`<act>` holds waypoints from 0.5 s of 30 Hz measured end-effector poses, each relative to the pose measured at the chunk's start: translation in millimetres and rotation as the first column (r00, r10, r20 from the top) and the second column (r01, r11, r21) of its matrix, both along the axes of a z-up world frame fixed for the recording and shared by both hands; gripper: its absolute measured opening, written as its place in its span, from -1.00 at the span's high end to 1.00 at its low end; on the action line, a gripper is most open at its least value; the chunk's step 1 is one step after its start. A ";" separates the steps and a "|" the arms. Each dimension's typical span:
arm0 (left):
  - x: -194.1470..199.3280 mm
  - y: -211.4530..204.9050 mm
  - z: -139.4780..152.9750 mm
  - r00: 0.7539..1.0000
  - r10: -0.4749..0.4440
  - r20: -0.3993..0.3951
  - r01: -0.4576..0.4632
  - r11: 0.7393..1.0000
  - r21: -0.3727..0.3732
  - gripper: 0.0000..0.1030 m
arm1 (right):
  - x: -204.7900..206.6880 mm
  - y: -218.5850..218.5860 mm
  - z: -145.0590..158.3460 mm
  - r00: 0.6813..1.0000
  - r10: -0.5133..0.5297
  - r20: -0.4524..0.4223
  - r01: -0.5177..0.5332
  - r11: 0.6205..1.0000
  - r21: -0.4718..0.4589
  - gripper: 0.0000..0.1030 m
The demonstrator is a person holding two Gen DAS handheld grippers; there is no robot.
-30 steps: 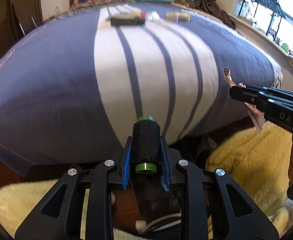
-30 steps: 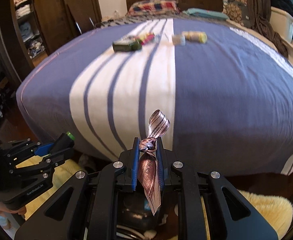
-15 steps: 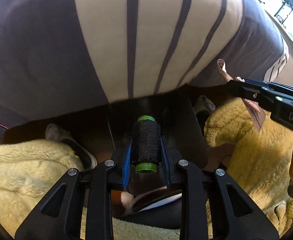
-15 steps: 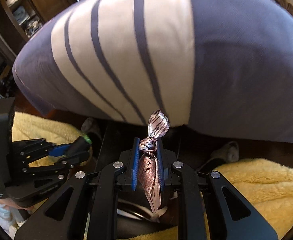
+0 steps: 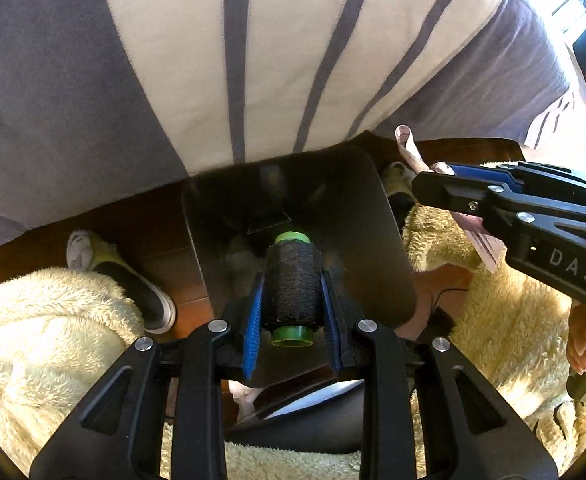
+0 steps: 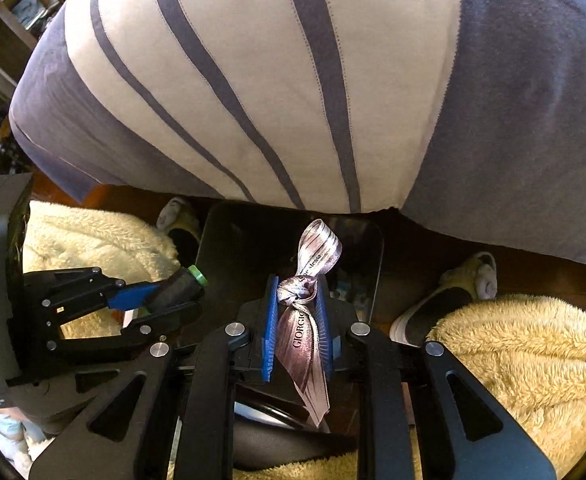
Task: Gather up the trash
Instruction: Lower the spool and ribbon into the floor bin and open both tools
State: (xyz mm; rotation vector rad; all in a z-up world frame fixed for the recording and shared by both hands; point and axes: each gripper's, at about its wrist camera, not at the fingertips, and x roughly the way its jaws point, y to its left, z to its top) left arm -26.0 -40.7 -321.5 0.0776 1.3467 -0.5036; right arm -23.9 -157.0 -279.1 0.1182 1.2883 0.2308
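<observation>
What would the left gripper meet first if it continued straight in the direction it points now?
Probably the open black bin: the left gripper, shut on the thread spool, points into its mouth. Depth is unclear.

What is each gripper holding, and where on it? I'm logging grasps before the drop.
Left gripper: black thread spool, clamped across its wound middle. Right gripper: knotted ribbon, pinched at and just below the knot.

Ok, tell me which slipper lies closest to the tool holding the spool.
The slipper left of the black bin, beside the left tool; the other slipper lies across the bin.
</observation>
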 end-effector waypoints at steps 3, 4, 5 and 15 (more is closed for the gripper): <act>1.3 2.4 1.3 1.000 0.008 -0.002 -0.008 1.000 -0.005 0.28 | 2.4 -1.2 0.3 1.000 -0.011 0.001 0.011 1.000 0.010 0.17; 1.4 3.0 1.4 1.000 0.010 0.000 -0.010 1.000 -0.007 0.21 | 3.0 -2.1 0.6 1.000 -0.015 0.004 0.015 1.000 0.014 0.12; 1.7 3.4 2.6 1.000 0.011 0.002 -0.011 1.000 -0.009 0.18 | 3.1 -2.4 1.9 1.000 -0.019 0.007 0.019 1.000 0.015 0.12; 3.1 15.6 44.2 0.989 0.062 0.135 -0.062 0.998 -0.009 -0.53 | 2.9 -25.5 40.1 0.980 -0.114 0.160 0.126 0.990 -0.064 -0.62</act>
